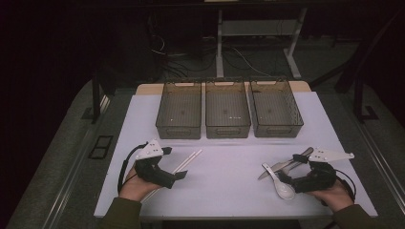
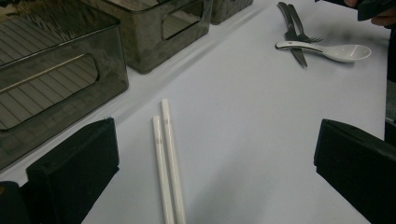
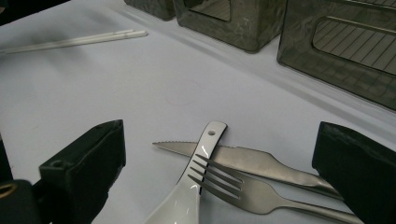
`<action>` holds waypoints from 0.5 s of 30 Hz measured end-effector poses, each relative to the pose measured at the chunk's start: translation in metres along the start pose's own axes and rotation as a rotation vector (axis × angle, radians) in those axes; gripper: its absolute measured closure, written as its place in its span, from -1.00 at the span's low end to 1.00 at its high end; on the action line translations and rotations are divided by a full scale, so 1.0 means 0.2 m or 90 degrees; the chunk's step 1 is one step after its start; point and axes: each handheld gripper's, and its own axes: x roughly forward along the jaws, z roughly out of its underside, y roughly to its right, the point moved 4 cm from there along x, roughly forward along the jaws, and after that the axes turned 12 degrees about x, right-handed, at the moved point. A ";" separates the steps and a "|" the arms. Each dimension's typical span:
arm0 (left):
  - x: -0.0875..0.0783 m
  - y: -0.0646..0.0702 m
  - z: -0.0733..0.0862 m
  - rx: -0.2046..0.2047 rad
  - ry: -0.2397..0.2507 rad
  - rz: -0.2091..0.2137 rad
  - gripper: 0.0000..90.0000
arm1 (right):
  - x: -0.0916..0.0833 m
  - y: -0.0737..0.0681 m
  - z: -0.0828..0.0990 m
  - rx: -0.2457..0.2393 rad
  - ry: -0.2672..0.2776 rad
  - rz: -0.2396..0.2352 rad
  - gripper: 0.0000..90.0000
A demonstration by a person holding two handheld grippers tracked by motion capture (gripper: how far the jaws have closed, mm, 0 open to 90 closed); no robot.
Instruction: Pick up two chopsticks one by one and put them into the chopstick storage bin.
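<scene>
A pair of white chopsticks [image 1: 185,163] lies at the front left of the white table top [image 1: 224,188]. My left gripper [image 1: 174,163] rests beside them, open. In the left gripper view the chopsticks [image 2: 166,163] lie between the wide-apart jaws of the left gripper [image 2: 215,182], untouched. At the front right a white spoon [image 1: 282,188], a steel knife [image 1: 273,170] and a fork [image 1: 297,163] lie crossed. My right gripper [image 1: 292,168] is open over them. In the right gripper view the spoon handle [image 3: 198,182], fork [image 3: 243,186] and knife [image 3: 247,161] sit between the jaws of the right gripper [image 3: 219,191].
Three dark see-through bins stand side by side at the back of the table: left [image 1: 179,131], middle [image 1: 228,131], right [image 1: 278,130]. All three look empty. Desk legs and cables lie on the floor behind.
</scene>
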 end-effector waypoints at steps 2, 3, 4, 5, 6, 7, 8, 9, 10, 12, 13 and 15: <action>0.00 -0.01 0.00 0.002 -0.001 -0.001 -1.00 | 0.00 0.00 0.00 -0.001 -0.002 0.001 -0.94; 0.01 -0.01 -0.01 0.005 -0.001 0.000 -1.00 | 0.00 0.00 0.00 0.000 -0.003 0.001 -0.94; 0.01 -0.02 -0.01 0.005 -0.002 0.001 -1.00 | 0.00 0.00 0.00 0.002 -0.003 0.001 -0.94; 0.01 -0.02 -0.01 0.006 -0.001 0.000 -1.00 | 0.00 0.00 0.00 0.001 -0.002 0.001 -0.94; 0.01 -0.02 -0.02 0.004 0.000 0.000 -1.00 | 0.00 0.00 0.00 0.001 -0.002 0.001 -0.94; 0.02 -0.03 -0.02 0.004 0.001 -0.001 -1.00 | 0.00 0.00 0.00 0.001 -0.001 0.001 -0.94; 0.02 -0.03 -0.02 0.003 0.002 -0.001 -1.00 | 0.00 0.00 0.00 0.002 -0.001 0.002 -0.94; 0.02 -0.03 -0.03 0.005 0.003 -0.002 -1.00 | 0.00 0.00 0.00 0.002 0.000 0.001 -0.94; 0.02 -0.03 -0.03 0.004 0.005 -0.004 -1.00 | 0.00 0.00 0.00 0.004 0.000 0.002 -0.94; 0.02 -0.04 -0.04 0.007 0.007 -0.005 -1.00 | 0.00 0.01 0.00 0.002 0.002 0.003 -0.94; 0.02 -0.04 -0.04 0.008 0.007 -0.005 -1.00 | 0.00 0.01 0.00 0.004 0.003 0.002 -0.94; 0.02 -0.05 -0.04 0.005 0.010 -0.004 -1.00 | 0.00 0.01 0.00 0.005 0.004 0.003 -0.94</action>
